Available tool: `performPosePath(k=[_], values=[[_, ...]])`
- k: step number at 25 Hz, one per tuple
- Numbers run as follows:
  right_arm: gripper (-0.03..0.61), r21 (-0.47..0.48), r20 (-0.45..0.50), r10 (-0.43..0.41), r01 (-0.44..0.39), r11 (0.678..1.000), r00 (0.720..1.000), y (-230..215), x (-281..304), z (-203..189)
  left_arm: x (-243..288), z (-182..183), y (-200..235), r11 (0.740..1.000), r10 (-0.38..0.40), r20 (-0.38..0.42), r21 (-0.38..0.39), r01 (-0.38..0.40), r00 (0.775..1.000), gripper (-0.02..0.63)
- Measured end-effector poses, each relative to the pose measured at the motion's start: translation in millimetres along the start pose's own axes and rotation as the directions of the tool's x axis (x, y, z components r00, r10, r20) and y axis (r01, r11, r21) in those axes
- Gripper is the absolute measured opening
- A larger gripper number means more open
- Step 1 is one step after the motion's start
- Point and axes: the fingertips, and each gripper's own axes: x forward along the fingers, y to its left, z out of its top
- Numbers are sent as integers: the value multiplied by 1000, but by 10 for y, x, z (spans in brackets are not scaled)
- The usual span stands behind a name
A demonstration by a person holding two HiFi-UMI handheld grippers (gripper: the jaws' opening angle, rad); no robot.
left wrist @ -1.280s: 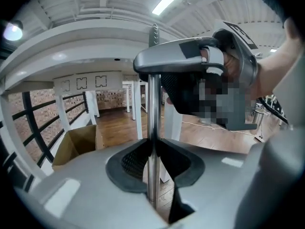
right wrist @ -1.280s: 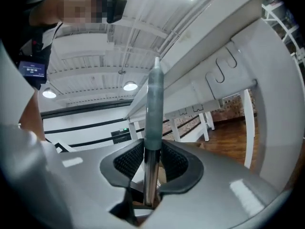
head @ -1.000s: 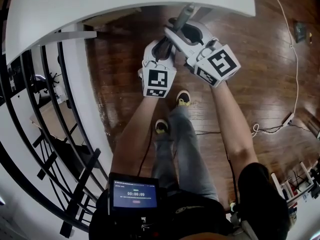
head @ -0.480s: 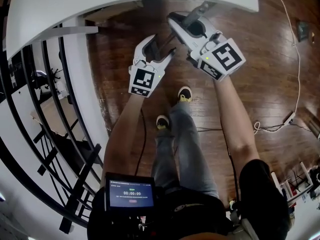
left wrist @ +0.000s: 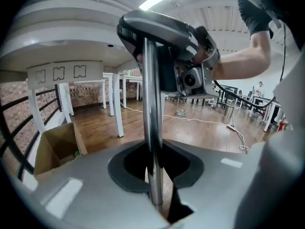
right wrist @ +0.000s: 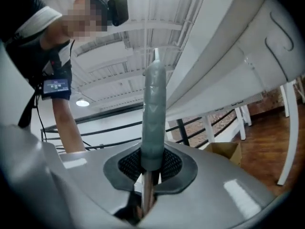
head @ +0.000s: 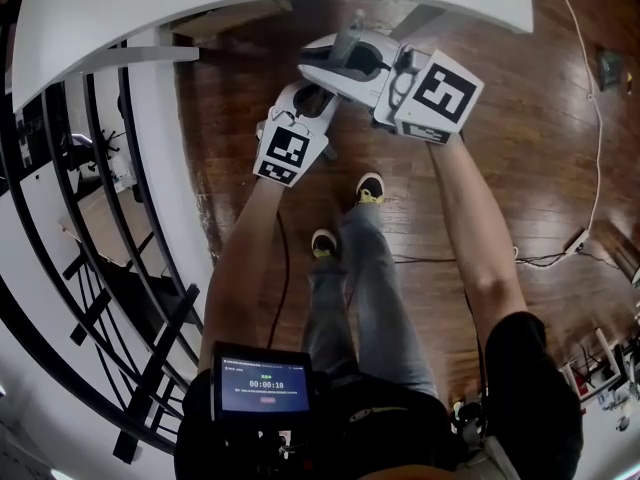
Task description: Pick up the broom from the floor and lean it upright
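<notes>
Item: broom (left wrist: pixel 151 104), held upright. Its steel pole stands between the left tongs (left wrist: pixel 155 168), which are closing on it. The right tongs (right wrist: pixel 150 168) are clamped higher up, at the grey grip (right wrist: pixel 153 109).

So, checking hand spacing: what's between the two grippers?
Just bare metal broom handle, shown in the left gripper view: it runs from the left gripper, whose jaws are closing around it, up to the right gripper.

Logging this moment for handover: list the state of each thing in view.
broom: roughly upright, held by both grippers.
left gripper: jaws closing on the broom, lower down.
right gripper: shut on the broom, near its top.
cardboard box: open, on the floor.
</notes>
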Motion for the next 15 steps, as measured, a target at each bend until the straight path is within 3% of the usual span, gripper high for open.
performPosePath(k=[4,7,10,15], values=[[112,-62,-58,-207,204,977,977,-252,12,-168,125,-40,206,989,92,-11,-115,-93,996,74],[133,-87,-69,-311,305,948,948,-329,-97,-260,225,3,318,967,182,-26,-176,-184,983,74],[135,-78,-63,-372,367,927,926,-362,-230,-329,289,52,295,965,207,-26,-156,-208,978,72],[141,-52,-52,-391,389,920,919,-387,-336,-336,314,92,316,968,203,-5,-152,-201,979,96]])
